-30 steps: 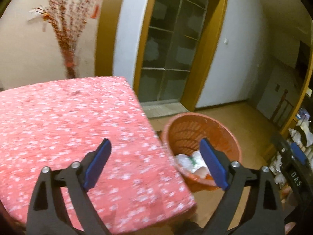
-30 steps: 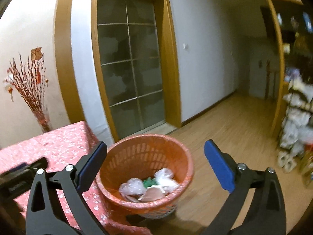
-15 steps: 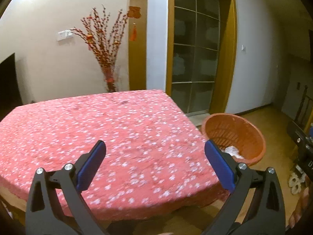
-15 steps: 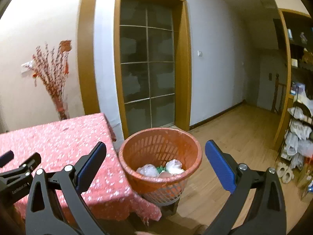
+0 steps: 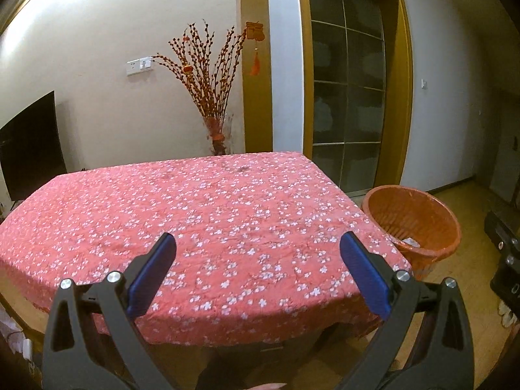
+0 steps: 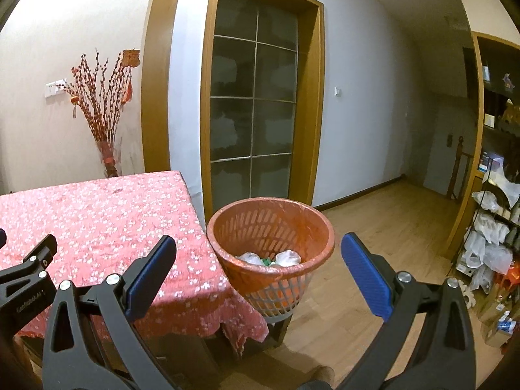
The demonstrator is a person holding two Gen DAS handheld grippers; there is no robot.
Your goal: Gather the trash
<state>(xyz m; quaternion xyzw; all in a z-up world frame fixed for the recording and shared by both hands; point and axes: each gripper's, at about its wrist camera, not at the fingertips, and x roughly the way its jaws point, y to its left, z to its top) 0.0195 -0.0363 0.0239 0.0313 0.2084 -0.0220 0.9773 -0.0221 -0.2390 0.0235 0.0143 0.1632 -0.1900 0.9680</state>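
An orange plastic basket (image 6: 269, 227) stands on the floor against the table's right corner. It holds crumpled white bags and a green scrap (image 6: 269, 258). In the left wrist view the same basket (image 5: 412, 224) sits at the right, with a white scrap (image 5: 410, 242) showing inside. My left gripper (image 5: 258, 260) hangs open over the near part of the table (image 5: 195, 201), which wears a red flowered cloth. My right gripper (image 6: 258, 260) is open too, in front of the basket and short of its rim. Nothing lies between either pair of blue pads. No loose trash shows on the cloth.
A vase of red branches (image 5: 216, 136) stands behind the table by a glass door (image 5: 344, 113). A dark screen (image 5: 29, 149) is at the far left. A rack of plastic bags (image 6: 490, 237) lines the right wall. Wooden floor (image 6: 373, 221) stretches beyond the basket.
The left view has swung away from the basket onto the table, so the basket has slid to the right. The right view has drawn back from the basket. Both grippers stay open.
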